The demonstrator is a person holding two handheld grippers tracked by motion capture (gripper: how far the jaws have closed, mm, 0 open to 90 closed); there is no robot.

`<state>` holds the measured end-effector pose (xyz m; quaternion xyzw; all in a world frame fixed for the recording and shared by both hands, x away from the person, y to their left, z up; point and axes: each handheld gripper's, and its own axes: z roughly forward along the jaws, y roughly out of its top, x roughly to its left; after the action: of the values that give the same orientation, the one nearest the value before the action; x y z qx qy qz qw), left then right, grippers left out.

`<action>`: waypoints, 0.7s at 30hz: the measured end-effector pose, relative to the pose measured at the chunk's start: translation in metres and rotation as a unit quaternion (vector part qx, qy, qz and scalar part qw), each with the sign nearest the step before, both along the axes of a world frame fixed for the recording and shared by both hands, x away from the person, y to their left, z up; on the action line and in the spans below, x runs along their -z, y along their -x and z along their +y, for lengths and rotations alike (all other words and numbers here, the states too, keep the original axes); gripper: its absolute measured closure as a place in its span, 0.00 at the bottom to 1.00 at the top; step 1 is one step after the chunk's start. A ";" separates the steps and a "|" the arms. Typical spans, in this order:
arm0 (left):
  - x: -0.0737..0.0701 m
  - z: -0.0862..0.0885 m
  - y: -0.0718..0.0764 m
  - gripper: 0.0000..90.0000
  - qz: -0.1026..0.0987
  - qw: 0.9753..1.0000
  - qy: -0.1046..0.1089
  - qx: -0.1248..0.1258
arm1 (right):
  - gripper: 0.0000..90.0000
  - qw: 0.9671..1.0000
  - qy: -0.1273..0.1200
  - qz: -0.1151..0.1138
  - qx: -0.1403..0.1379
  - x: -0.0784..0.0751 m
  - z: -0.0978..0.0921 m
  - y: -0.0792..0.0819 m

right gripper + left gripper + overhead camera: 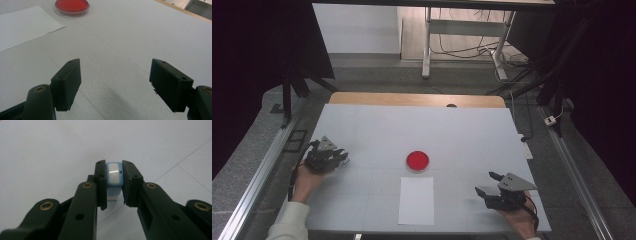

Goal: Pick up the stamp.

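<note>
- Blue block (114,176): clamped between left tongs (113,170), above tabletop (377,130) at its left side.
- Right tongs (115,75): spread wide, empty, near paper (22,25) and red dish (72,6).

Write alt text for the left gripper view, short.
The left gripper is shut on a small light-blue block with a white face, held between its two black jaws. Behind it lies the pale grey table, crossed by thin seam lines at the right.
</note>
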<state>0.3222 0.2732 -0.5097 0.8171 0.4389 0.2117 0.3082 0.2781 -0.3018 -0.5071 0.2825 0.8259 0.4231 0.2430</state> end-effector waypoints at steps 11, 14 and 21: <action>-0.006 0.001 0.003 0.84 -0.010 0.999 0.034 -0.003 | 0.28 1.000 -0.002 -0.010 0.003 0.000 0.000 0.001; -0.009 0.001 0.004 0.84 -0.012 0.999 0.045 -0.002 | 0.28 1.000 -0.003 -0.011 0.003 0.000 0.000 0.001; -0.017 -0.002 0.008 0.84 -0.024 0.998 0.064 0.006 | 0.28 1.000 -0.006 -0.015 0.004 0.001 0.000 0.001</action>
<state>0.3139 0.2715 -0.4923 0.7931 0.4389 0.2006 0.3716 0.2767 -0.3013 -0.5077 0.2812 0.8184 0.4311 0.2555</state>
